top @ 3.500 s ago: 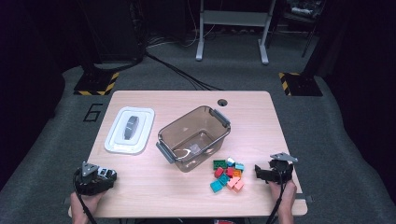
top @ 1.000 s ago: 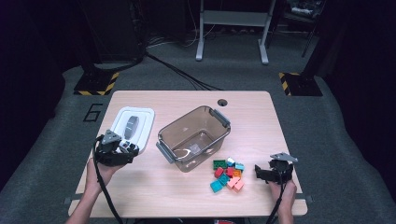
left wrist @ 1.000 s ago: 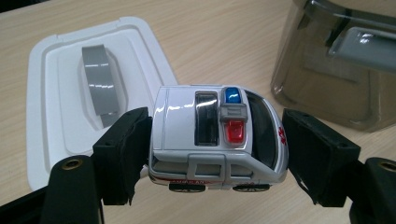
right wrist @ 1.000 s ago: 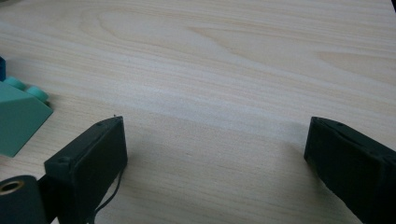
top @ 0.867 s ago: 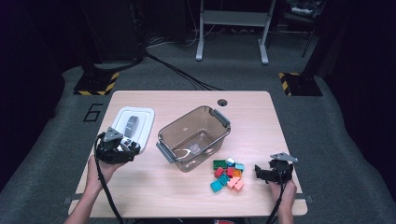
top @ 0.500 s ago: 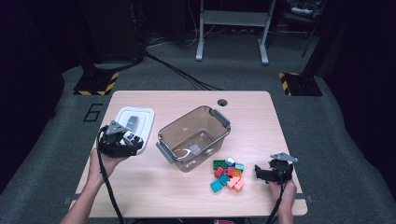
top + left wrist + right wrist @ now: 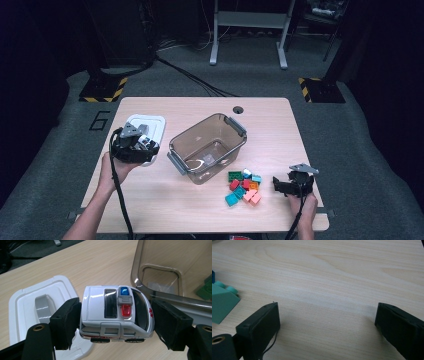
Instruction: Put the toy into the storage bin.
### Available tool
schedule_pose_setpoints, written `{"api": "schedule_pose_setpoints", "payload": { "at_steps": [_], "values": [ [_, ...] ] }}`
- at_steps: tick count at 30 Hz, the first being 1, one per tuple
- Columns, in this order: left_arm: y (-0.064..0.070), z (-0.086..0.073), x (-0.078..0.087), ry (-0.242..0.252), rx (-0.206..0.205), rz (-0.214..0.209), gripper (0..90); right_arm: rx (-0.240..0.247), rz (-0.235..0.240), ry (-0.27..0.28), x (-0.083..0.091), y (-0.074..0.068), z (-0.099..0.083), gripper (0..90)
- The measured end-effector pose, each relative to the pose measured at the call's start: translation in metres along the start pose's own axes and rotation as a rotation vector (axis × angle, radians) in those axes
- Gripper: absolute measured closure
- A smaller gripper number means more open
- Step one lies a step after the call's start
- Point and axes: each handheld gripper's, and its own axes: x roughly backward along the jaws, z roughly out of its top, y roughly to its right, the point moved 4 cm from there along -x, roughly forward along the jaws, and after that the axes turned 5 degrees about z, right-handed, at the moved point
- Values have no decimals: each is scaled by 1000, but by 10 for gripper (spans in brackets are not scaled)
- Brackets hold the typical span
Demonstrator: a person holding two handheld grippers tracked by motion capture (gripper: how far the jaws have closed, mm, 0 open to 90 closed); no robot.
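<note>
Toy ambulance [image 7: 116, 315] clamped btwn jaws of left gripper [image 7: 134, 146], pads on nose and tail, wheels off tabletop [image 7: 200, 107]. Sat over near edge of white lid [image 7: 37, 310], just left of clear bin [image 7: 207, 147]. Looked lifted, not yet carried to bin. Right gripper [image 7: 290, 184] parked near right front corner, jaws wide apart, held nothing, resting low over bare wood. Pile of coloured bricks [image 7: 243, 186] just left of it, teal brick [image 7: 222, 303] beside its left jaw.

Risks from here, judged:
- Grip on rounded ends only, smooth plastic; could've pivoted or squirted out if squeeze eased or hand tilted fast.
- Bin rim [image 7: 160, 298] close ahead of right-hand pad; low carry could've clipped rim/grey latch and shoved bin toward bricks.
- Drop from height into hard bin = bounce or roll-over.
- Trailing cable [image 7: 120, 195] could've snagged lid, dragged it off tabletop edge.
</note>
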Motion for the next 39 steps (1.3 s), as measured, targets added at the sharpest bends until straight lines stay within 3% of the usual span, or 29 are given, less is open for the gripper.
{"api": "schedule_pose_setpoints", "payload": {
  "at_steps": [18, 33, 39],
  "values": [
    [22, 25, -1, 8, -57, -67, 257, 1, 0, 1, 0, 0, 0, 53],
    [55, 38, -13, 26, -73, -147, 256, 0, 0, 0, 0, 0, 0, 54],
    [70, 39, -19, 12, -89, -181, 256, 1, 0, 0, 0, 0, 0, 55]
  ]
}}
